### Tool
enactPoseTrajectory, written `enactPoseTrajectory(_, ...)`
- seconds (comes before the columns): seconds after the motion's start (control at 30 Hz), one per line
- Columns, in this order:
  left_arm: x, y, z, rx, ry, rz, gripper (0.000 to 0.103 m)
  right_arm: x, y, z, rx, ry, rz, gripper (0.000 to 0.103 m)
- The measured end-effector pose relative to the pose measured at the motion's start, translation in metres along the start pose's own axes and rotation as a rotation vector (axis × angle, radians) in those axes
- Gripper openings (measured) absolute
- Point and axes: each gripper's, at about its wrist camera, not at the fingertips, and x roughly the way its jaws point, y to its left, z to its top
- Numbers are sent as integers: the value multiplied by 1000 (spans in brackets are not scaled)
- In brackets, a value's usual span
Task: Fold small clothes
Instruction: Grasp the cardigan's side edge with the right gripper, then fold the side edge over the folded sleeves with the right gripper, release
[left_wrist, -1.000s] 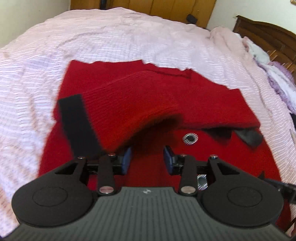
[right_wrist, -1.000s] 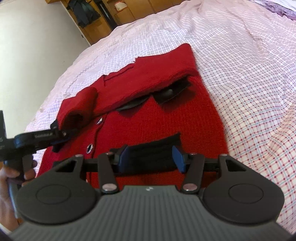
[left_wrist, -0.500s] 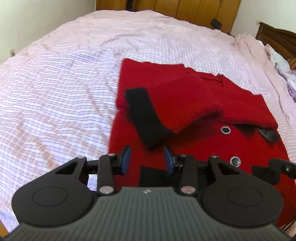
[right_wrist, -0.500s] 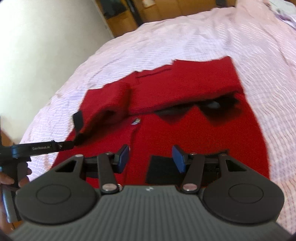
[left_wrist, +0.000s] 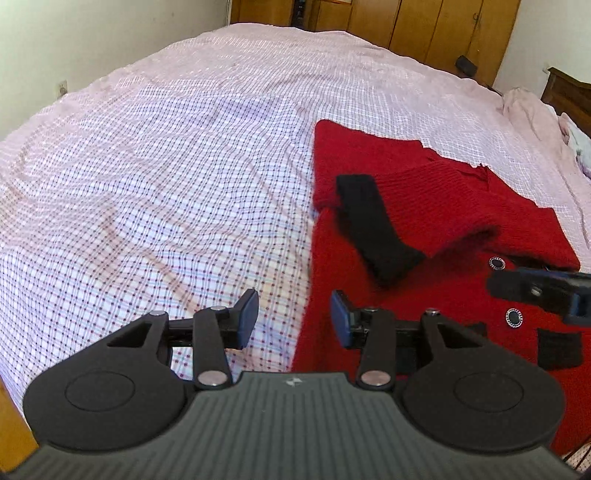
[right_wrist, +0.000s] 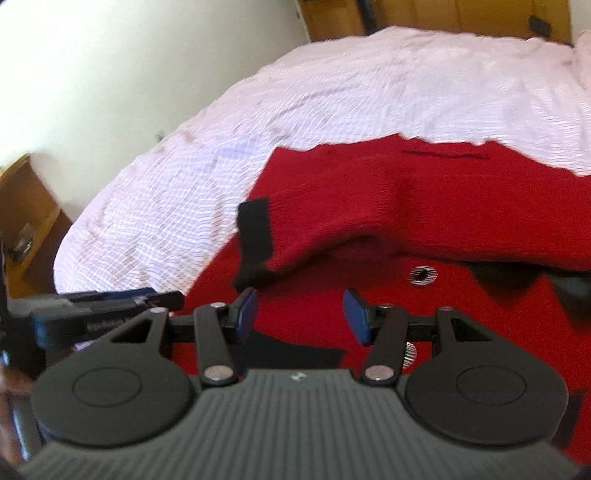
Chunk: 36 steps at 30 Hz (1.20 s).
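Observation:
A small red knit cardigan (left_wrist: 436, 280) lies flat on the bed, with black cuffs and round buttons (left_wrist: 514, 317). Its left sleeve is folded across the chest, the black cuff (left_wrist: 373, 225) lying on the red front. It also shows in the right wrist view (right_wrist: 424, 221), with the black cuff (right_wrist: 255, 240) there too. My left gripper (left_wrist: 293, 317) is open and empty, just above the cardigan's left edge near the hem. My right gripper (right_wrist: 301, 315) is open and empty above the lower front; a finger of it shows in the left wrist view (left_wrist: 535, 291).
The bed carries a pink checked sheet (left_wrist: 166, 177) that stretches wide to the left. Wooden wardrobes (left_wrist: 424, 26) stand behind, a dark headboard (left_wrist: 569, 92) at the right. A wooden bedside stand (right_wrist: 26, 221) is at the left.
The left gripper has let the sleeve lie on the chest and drawn back left to the cardigan's edge. The right gripper has swung left over the lower front. Both stay open.

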Motion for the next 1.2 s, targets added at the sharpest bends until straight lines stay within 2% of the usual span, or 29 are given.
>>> enactPoseTrajectory(0.37, 6, 16, -7, -59, 19, -18, 49, 66, 21, 16, 11, 63, -22, 55)
enactPoseTrajectory(0.47, 4, 17, -6, -60, 9, -18, 49, 84, 15, 18, 63, 93, -23, 55)
enactPoseTrajectory(0.67, 5, 18, -6, -73, 7, -20, 49, 88, 14, 21, 91, 53, -15, 54)
enactPoseTrajectory(0.7, 5, 17, -6, -77, 7, -21, 49, 89, 14, 22, 90, 50, -11, 51)
enactPoseTrajectory(0.73, 5, 17, -6, -79, 8, -24, 49, 89, 14, 22, 87, 44, -4, 36)
enactPoseTrajectory(0.8, 4, 16, -6, -81, 6, -32, 49, 89, 14, 23, 88, 34, 4, 25)
enactPoseTrajectory(0.83, 3, 14, -6, -79, 5, -39, 49, 87, 12, 24, 94, 22, 9, 19)
enactPoseTrajectory(0.9, 1, 11, -6, -72, 0, -45, 49, 78, 10, 25, 96, -25, 4, 15)
enactPoseTrajectory(1.2, 4, -7, -4, -39, 5, -82, 49, 16, -13, 36, 134, -274, -106, 12)
